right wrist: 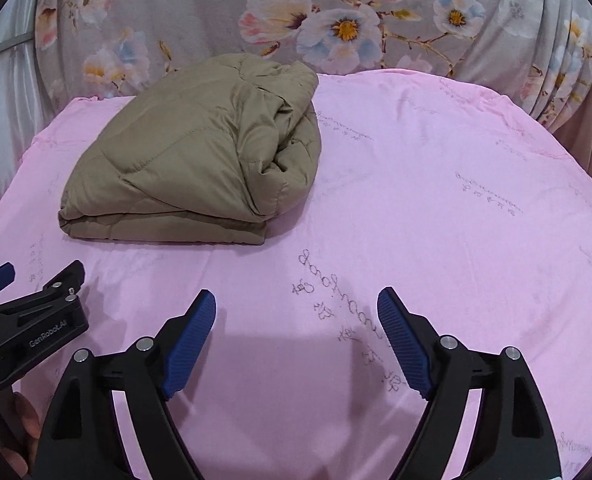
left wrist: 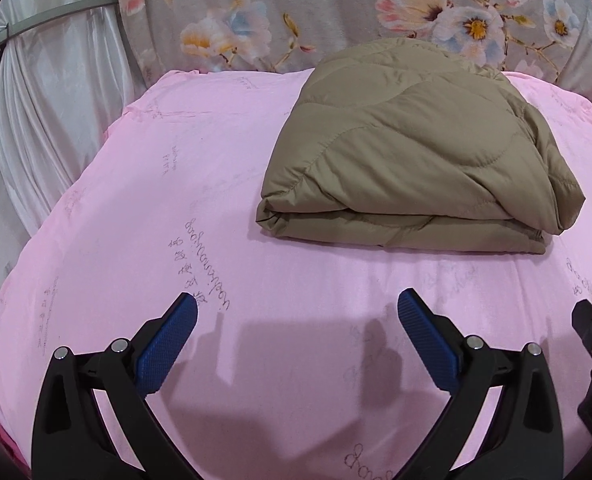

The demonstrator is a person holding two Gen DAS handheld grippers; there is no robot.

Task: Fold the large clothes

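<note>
An olive-brown quilted jacket [left wrist: 416, 148] lies folded into a thick bundle on the pink sheet [left wrist: 175, 184], toward the far side. It also shows in the right wrist view [right wrist: 191, 156], at the upper left. My left gripper [left wrist: 298, 306] is open and empty, hovering over the sheet short of the jacket's near edge. My right gripper [right wrist: 296, 304] is open and empty, to the right of the jacket and nearer than it. The left gripper [right wrist: 27, 280] appears at the left edge of the right wrist view.
A grey floral fabric [left wrist: 296, 16] hangs behind the bed. White curtain folds [left wrist: 47, 112] hang at the left. The pink sheet [right wrist: 456, 200] stretches out to the right of the jacket, with faint printed writing.
</note>
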